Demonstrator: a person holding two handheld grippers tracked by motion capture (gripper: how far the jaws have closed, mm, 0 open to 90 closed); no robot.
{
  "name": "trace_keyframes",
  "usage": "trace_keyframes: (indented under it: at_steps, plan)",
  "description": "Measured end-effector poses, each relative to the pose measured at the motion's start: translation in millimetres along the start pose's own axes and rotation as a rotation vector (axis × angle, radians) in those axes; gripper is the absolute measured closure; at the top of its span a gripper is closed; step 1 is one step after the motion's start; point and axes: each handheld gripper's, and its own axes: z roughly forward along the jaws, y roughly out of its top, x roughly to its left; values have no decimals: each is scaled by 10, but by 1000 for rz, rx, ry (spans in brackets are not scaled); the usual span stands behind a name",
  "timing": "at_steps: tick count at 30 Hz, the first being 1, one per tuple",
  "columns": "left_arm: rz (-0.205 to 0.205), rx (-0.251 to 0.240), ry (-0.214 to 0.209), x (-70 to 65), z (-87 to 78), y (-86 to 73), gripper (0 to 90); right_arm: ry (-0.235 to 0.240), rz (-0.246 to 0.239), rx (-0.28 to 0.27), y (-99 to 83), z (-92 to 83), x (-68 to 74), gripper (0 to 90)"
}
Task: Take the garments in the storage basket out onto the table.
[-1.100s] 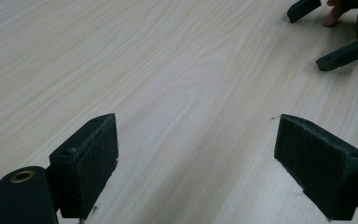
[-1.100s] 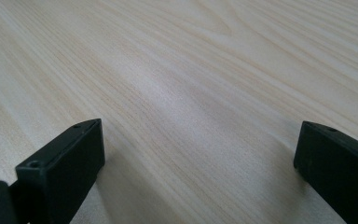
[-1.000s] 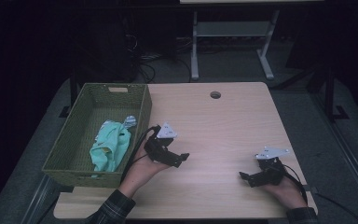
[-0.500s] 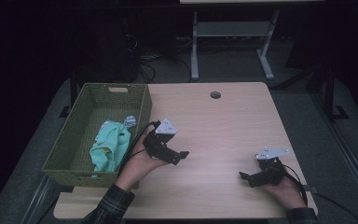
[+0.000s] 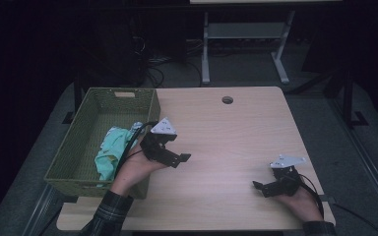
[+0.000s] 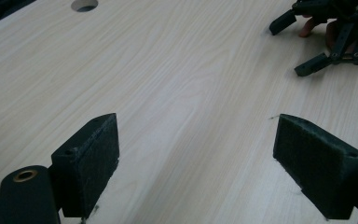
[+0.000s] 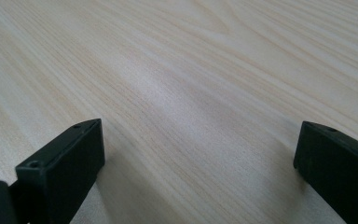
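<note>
Looks pretty much wrapped up: the mint-green cloth (image 5: 112,150) is already dropped in the green woven basket (image 5: 128,100). Left gripper (image 5: 177,158) and right gripper (image 5: 262,187) are held wide, empty, over the bare wooden table (image 5: 236,132).

Setting: a lab or test room arranged for recording. Evidence: a light wood desk (image 5: 236,128) with a cable hole (image 5: 227,100), standing on grey carpet (image 5: 320,113); dark surroundings; loose cables (image 5: 162,61) on the floor behind; a white metal stand (image 5: 241,37) beyond the desk.
</note>
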Motion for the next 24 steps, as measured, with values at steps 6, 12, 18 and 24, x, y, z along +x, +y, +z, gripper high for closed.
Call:
trace_keyframes:
  at_steps: [6,12,18,24]
  plan:
    - [0,-1,0,46,-87,-24,140,0,0,0,0,0,0,16]
    - [-13,-9,12,92,-158,-58,140,0,-1,0,0,0,0,15]
    - [-19,10,13,136,-188,-115,140,0,1,0,0,0,1,16]
    - [-26,3,19,175,-240,-145,140,0,0,0,0,0,0,16]
